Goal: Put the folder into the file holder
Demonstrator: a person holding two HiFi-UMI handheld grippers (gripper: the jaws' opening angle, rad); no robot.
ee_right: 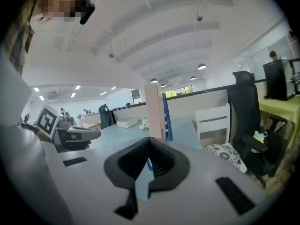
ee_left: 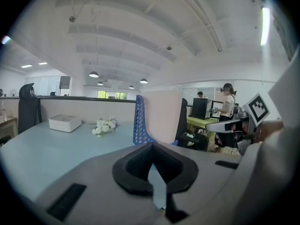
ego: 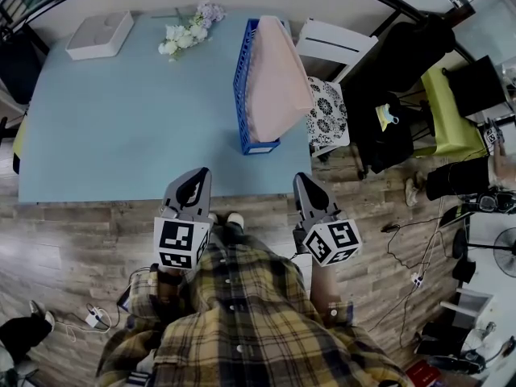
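Grippers both clenched & empty: L gripper (ego: 196, 173) has jaws tip to tip w/ nothing between, same for R gripper (ego: 304, 178). Both are held low, close to the person's body, just off near edge of bench (ego: 121, 135) & over wood floor (ego: 72, 248), pointing fwd toward bench & slightly down. L one sits at left of plaid shirt (ego: 242, 313), R one at right, well apart from each other, touching nothing. Folder (ego: 278, 75), pink, is already in holder (ego: 242, 71), a blue perforated rack along bench's right side, running near-to-far. In head view folder leans right, its top past holder's right wall toward white chair (ego: 334, 43). In L gripper view it stands as a broad pink sheet just behind holder's blue side; in R gripper view it's seen edge-on, a thin upright pink strip w/ blue wall just beside it. Holder & folder are well apart from both grippers. Rest of bench: white box (ego: 98, 35) at far left corner, flowers (ego: 185, 32) near far edge between box & holder. Right of bench: patterned cushion (ego: 326, 111) on the white chair, black office chair (ego: 395, 63), yellow-green table (ego: 451, 115). Cables (ego: 415, 276) lie on floor at right. L gripper view also shows another person (ee_left: 228, 104) standing far off at right
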